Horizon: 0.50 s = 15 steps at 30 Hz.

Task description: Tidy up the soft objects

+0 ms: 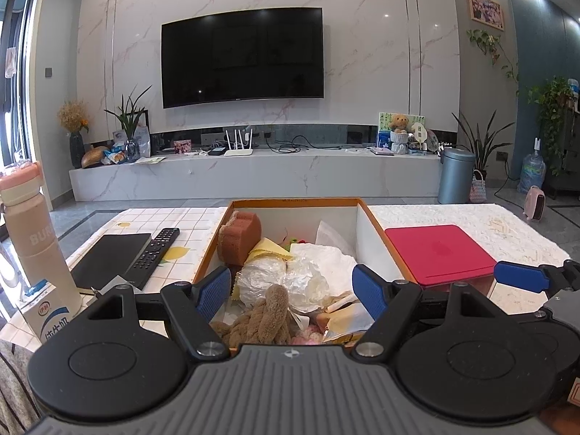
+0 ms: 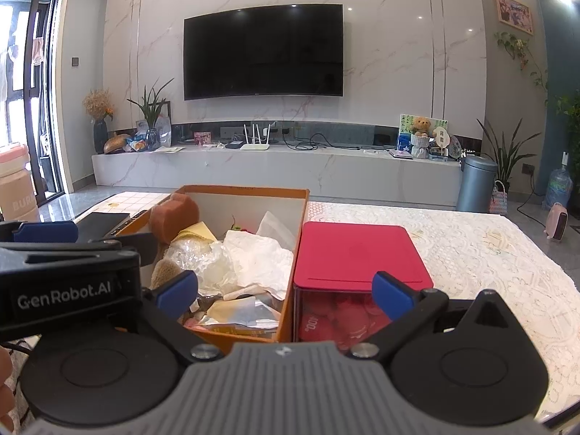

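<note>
Grippers hovered side by side at the near edge of the table (image 2: 489, 250), both pointed at the open orange box (image 1: 214, 243). The left gripper (image 1: 291, 291) stood wide open over the box's near end, nothing between its blue pads, a brown plush toy (image 1: 264, 317) lying just below it. The right gripper (image 2: 286, 290) was spread wide too and held nothing, one pad over the box, the other over the red-lidded container (image 2: 353, 253) touching the box's right wall. Inside the box sat the soft things in a heap: a brown sponge (image 1: 241, 235) at the far left, a yellow cloth (image 1: 270, 248), crumpled clear plastic (image 1: 290, 277) and white paper (image 1: 326, 253). Left of the box lay a remote (image 1: 154, 253) and a black notebook (image 1: 108, 259), with a pink bottle (image 1: 34, 235) and a milk carton (image 1: 47, 317) nearer the edge.
</note>
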Tool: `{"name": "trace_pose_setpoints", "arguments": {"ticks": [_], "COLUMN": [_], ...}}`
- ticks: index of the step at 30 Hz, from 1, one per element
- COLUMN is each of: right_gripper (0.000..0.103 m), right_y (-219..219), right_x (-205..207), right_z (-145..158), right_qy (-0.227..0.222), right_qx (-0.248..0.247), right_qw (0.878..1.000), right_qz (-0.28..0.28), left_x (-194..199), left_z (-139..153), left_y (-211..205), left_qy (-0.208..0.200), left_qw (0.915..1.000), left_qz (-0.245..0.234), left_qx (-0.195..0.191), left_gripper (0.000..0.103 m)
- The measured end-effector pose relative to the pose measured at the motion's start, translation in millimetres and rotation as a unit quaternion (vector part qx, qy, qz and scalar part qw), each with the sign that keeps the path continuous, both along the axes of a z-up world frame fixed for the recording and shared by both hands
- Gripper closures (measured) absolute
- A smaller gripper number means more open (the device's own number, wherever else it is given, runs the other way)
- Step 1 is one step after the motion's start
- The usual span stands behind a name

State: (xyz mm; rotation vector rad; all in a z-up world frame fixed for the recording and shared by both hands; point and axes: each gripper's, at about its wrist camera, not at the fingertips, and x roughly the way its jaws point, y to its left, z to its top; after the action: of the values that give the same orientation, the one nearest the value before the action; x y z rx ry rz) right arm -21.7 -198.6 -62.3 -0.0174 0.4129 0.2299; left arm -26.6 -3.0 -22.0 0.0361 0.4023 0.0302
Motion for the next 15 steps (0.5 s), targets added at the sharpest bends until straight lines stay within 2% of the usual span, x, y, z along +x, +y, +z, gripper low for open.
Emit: {"name": "trace_pose_setpoints", "arguments": {"ticks": [15], "right_gripper": [0.003], "right_y": [3.3], "right_x": [-2.0], "right_z": [-0.1], "right_qy": [-0.003], "right_qx": [-0.012], "right_qw": [1.000], "right_qz": [-0.002], "left_x": [-1.8], "left_z": [-0.6], "left_y": [-3.2], "left_qy": [-0.008], "left_qw": [0.9998], "left_qz": [0.003], "left_qx": [0.015], "left_gripper": [0.013]}}
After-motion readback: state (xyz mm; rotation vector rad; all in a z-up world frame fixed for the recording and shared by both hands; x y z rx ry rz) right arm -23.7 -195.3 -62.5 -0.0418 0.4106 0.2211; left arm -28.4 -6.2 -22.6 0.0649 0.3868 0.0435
